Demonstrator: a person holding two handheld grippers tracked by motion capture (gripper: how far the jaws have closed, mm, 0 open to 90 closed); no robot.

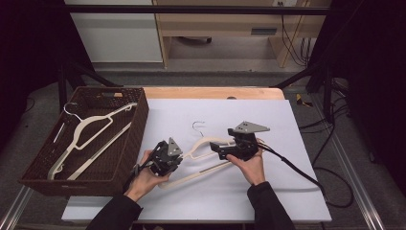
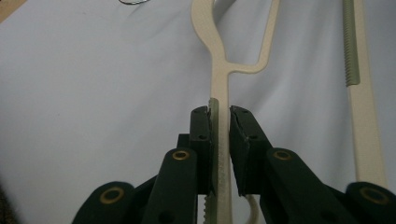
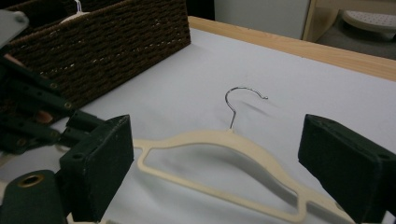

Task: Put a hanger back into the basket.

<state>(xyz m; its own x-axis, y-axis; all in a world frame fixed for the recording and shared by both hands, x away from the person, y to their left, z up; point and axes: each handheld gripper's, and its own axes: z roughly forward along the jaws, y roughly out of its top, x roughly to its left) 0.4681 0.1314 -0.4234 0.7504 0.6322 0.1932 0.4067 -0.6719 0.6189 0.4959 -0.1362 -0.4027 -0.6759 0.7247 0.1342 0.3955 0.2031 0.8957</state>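
Cream plastic clothes hanger with wire hook (image 1: pixel 206 143) lying on the white-covered bench (image 1: pixel 287 191), left claw (image 2: pixel 219 140) clamped on its arm, right claw (image 3: pixel 215 158) spread wide over it, brown woven basket (image 1: pixel 139 124) just left holding another cream hanger (image 1: pixel 88 129)

High view overhead, facing forward; gripper views close, sharing hanger (image 1: pixel 206 158).

Wood table (image 1: pixel 210 92) w/ white sheet (image 1: pixel 268 191) over it; on sheet: cream hanger (image 1: pixel 206 143), brown wicker basket (image 1: pixel 136 129) at left edge
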